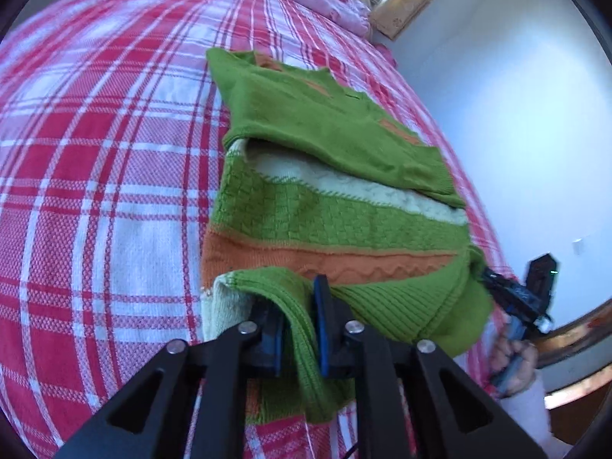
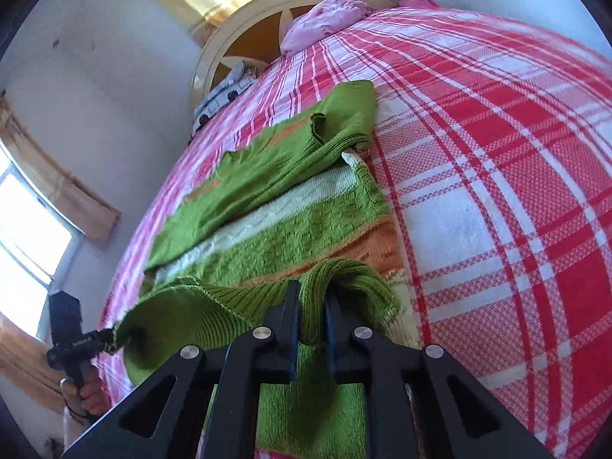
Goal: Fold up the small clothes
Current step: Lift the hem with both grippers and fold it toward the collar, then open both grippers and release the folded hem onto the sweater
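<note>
A small green knit sweater (image 1: 329, 206) with orange and cream stripes lies on the red-and-white plaid bed (image 1: 107, 176). Its sleeves are folded across the body. My left gripper (image 1: 300, 329) is shut on the ribbed green hem at one near corner and lifts it. My right gripper (image 2: 311, 325) is shut on the hem at the other near corner. The sweater also shows in the right wrist view (image 2: 290, 214). The right gripper shows in the left wrist view (image 1: 512, 294) at the right, and the left gripper shows in the right wrist view (image 2: 80, 340) at the left.
A pink bundle of cloth (image 2: 321, 19) lies at the head of the bed by the cream headboard (image 2: 244, 26). A white patterned cloth (image 2: 222, 95) lies beside it. White walls and windows surround the bed (image 2: 516, 191).
</note>
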### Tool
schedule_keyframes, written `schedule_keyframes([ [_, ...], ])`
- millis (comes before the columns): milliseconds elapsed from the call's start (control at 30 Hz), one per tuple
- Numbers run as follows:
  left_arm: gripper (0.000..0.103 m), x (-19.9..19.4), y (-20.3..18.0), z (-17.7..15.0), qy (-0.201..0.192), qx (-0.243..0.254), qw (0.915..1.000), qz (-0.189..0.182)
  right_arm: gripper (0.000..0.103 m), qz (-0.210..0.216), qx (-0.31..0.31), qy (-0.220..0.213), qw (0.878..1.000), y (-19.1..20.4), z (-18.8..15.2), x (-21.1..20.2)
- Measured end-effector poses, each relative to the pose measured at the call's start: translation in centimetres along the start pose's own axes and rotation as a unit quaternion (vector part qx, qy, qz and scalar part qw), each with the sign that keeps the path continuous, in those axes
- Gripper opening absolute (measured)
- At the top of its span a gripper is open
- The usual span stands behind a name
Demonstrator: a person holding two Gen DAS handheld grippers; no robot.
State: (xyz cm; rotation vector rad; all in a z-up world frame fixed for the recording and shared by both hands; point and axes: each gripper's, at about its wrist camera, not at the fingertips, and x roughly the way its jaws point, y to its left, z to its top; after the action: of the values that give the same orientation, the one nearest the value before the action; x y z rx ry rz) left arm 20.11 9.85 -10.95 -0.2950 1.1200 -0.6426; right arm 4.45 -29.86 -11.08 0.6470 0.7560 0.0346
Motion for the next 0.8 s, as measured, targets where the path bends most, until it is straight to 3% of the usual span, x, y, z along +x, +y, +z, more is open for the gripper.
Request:
schedule_keyframes([
  [33,0.024,-0.4,0.1,0.0,-0.001,0.002,1.0000,-0.003,0.013,0.004,0.006,0.002,1.000,-0.1,0.1,0.0],
  [100,0.045,-1.8,0.3,0.1,-0.025,0.019,0.9994,0.017,0.014,0.012,0.024,0.008,1.000,-0.5,0.5,0.0],
  [133,0.065,-2.4,0.4,0.2,-0.040,0.027,0.9985,0.028,0.014,0.015,0.031,0.010,0.999,-0.5,0.6,0.1],
  [167,0.075,-3.0,0.5,0.3,-0.053,0.032,0.9975,0.034,0.015,0.019,0.038,0.013,0.999,-0.6,0.7,0.3],
  [300,0.075,-4.8,1.0,1.2,-0.083,0.039,0.9945,0.050,0.017,0.034,0.062,0.012,0.997,-0.6,1.4,0.3],
  [367,0.075,-5.2,0.7,1.3,-0.089,0.071,0.9909,0.072,0.019,0.044,0.061,0.000,0.997,0.0,1.6,-0.2],
  [433,0.075,-5.2,0.1,1.0,-0.079,0.110,0.9882,0.072,0.032,0.052,0.053,-0.012,0.997,0.7,1.6,-0.9],
  [500,0.076,-4.6,-0.9,0.7,-0.064,0.145,0.9852,0.064,0.060,0.066,0.044,-0.033,0.996,1.6,1.2,-2.0],
  [533,0.076,-4.4,-1.3,0.7,-0.063,0.159,0.9833,0.062,0.063,0.067,0.040,-0.045,0.996,2.0,1.0,-2.5],
  [667,0.076,-2.9,-3.0,0.9,-0.084,0.199,0.9741,0.066,0.063,0.036,-0.014,-0.086,0.996,4.8,-0.1,-4.6],
  [800,0.076,0.1,-4.0,1.6,-0.057,0.219,0.9724,0.056,0.063,-0.012,-0.081,-0.107,0.991,7.3,-1.2,-5.9],
])
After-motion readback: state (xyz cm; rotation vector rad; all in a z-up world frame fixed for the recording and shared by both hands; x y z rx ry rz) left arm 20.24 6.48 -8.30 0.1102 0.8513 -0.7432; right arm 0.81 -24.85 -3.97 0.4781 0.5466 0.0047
